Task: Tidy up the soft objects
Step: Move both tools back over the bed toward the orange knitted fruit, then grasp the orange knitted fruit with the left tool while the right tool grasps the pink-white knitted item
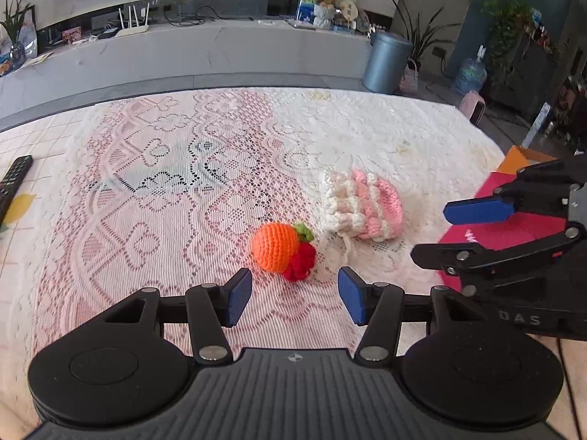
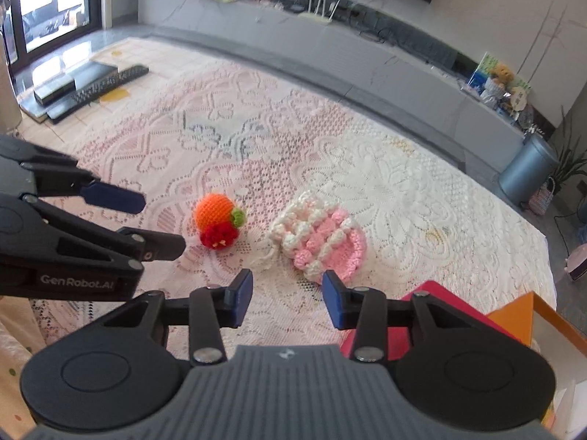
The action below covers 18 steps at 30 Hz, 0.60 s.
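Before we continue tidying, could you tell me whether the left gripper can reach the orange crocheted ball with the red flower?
Probably yes: the left gripper is open, the orange crocheted ball lies just ahead on bare lace tablecloth, nothing between.

Left gripper [image 1: 295,295] and right gripper [image 2: 288,300] side by side, low, jaws wide apart, nothing between them

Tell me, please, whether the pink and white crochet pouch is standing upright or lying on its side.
Lying on its side. The pink and white crochet pouch rests flat on the lace tablecloth, its drawstring mouth facing the orange crochet fruit.
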### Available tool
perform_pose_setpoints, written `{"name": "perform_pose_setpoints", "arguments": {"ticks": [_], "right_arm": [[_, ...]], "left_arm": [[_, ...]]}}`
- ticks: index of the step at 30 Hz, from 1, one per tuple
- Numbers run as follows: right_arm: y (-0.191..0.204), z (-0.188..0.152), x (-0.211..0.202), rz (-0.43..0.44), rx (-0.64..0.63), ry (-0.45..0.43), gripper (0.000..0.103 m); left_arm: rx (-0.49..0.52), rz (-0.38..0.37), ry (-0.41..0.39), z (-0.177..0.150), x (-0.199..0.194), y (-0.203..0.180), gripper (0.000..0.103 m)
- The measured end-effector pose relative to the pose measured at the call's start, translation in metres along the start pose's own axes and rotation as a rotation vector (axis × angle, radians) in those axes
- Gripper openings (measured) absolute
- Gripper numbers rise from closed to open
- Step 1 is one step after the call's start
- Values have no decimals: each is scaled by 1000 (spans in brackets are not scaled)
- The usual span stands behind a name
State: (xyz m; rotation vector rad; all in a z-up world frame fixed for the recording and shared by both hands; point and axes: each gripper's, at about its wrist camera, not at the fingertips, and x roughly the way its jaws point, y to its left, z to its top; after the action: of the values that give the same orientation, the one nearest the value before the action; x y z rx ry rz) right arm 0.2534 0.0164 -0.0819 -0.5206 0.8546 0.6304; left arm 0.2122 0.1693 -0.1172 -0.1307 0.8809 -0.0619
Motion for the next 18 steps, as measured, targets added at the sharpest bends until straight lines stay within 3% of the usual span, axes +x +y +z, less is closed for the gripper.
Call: {"name": "perform_pose_setpoints", "arguments": {"ticks": [8, 13, 18], "right_arm": [[-14, 18, 42, 56, -86, 144, 46], [-18, 34, 62, 82, -144, 211, 57], [-20, 49, 87, 86, -194, 281, 58]], "left_arm": [[31, 0, 12, 13, 36, 6, 66], [6, -19, 32, 11, 52, 10, 66], [-19, -49, 39, 12, 56, 14, 57]]}}
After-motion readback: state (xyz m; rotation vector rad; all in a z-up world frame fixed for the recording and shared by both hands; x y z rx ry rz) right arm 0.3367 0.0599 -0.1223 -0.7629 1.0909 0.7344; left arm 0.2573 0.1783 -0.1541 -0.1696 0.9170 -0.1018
